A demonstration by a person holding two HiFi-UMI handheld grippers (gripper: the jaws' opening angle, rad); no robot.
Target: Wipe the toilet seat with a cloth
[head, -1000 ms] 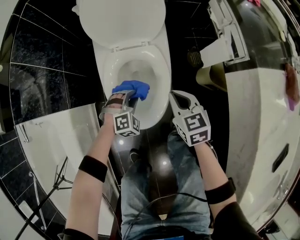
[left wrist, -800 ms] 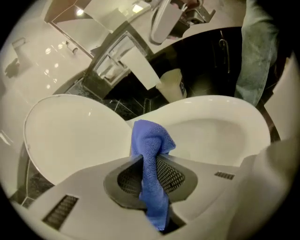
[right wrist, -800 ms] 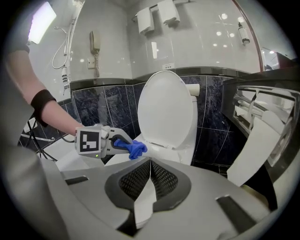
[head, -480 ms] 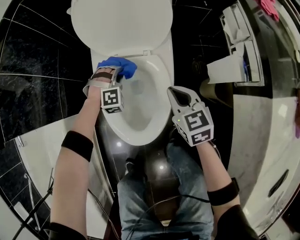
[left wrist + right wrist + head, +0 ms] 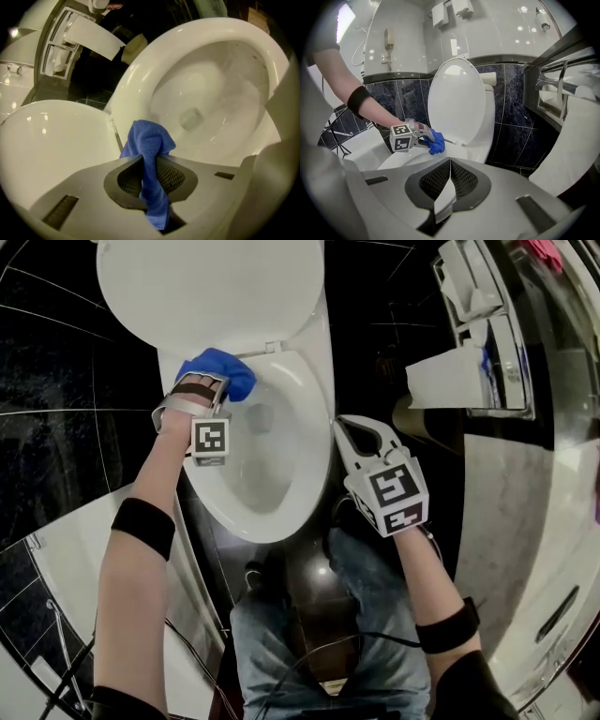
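One cloth (image 5: 218, 368) in left tool (image 5: 223, 392), one toilet seat (image 5: 255, 530), right tool (image 5: 346, 426) closed.

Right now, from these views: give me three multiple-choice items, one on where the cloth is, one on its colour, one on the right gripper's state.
1. Where on the toilet seat is the cloth?
A. front tip
B. rear end, by the raised lid
C. hanging off the right side

2. What colour is the cloth?
A. white
B. blue
C. red

3. State of the right gripper?
A. shut on the cloth
B. wide open
C. shut, empty

Answers:
1 B: the head view shows it just below the lid, held in the left gripper.
2 B: it is blue in all three views.
3 C: the right gripper view shows the jaws together with nothing between them.
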